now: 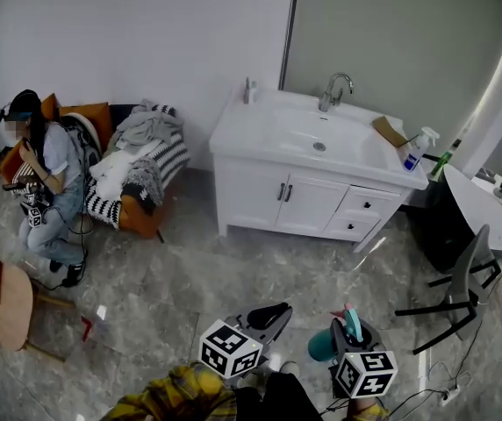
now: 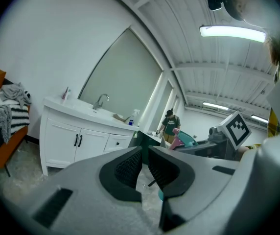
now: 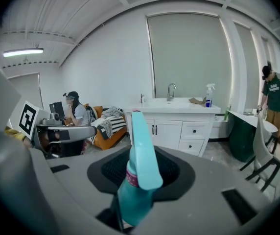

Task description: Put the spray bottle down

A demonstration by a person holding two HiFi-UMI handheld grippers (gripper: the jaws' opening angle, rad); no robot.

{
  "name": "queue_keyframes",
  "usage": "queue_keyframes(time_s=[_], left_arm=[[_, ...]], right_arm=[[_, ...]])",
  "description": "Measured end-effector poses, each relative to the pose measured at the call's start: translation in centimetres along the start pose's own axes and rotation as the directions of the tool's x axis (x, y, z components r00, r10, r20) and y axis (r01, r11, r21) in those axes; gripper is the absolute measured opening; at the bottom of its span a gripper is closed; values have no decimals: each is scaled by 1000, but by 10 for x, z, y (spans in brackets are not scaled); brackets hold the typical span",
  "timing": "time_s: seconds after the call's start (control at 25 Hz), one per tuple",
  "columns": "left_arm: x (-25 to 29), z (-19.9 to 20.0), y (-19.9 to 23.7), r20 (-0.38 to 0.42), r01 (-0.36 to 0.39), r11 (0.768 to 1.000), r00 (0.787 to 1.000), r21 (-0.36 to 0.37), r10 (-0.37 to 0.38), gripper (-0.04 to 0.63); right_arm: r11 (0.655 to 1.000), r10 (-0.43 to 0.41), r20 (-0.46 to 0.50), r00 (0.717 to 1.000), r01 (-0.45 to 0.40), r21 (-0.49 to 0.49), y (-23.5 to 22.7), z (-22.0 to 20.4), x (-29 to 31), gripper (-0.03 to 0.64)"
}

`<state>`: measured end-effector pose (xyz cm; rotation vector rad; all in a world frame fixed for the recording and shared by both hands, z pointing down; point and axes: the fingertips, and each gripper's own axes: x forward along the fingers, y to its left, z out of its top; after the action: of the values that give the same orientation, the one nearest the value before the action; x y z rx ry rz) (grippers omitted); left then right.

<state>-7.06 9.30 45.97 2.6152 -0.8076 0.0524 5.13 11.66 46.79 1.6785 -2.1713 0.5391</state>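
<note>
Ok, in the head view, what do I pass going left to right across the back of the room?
Seated person → pile of clothes → faucet → white spray bottle → white table.

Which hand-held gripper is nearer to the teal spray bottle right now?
Right. The right hand-held gripper is shut on the teal spray bottle; the left hand-held gripper is off to the bottle's left, apart from it, holding nothing.

Left tool [image 2: 145, 153] seemingly closed, right [image 3: 141, 166] gripping
</note>
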Motion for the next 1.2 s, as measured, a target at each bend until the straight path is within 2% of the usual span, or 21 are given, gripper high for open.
queue_keyframes(time_s=[0.24,0.48,0.6,0.8,1.2], left_arm=[[17,8,35,-1,-16,1000,1000,-2,16,37],[57,28,73,6,-20,1000,1000,9,20,37],[73,44,93,1,-18,1000,1000,-22,18,37],[101,75,138,2,-50,999,999,3,50,37],[152,104,188,10,-77,997,997,11,76,35]], right_arm=[[1000,4,3,1000,-4,-11,-11,19,38,121],[999,36,25,999,-35,-13,-27,50,99,121],[998,56,47,997,-55,-12,-32,74,129,121],[996,87,62,994,-86,-15,-41,108,180,121],[994,104,53,993,-103,-18,-75,143,238,121]])
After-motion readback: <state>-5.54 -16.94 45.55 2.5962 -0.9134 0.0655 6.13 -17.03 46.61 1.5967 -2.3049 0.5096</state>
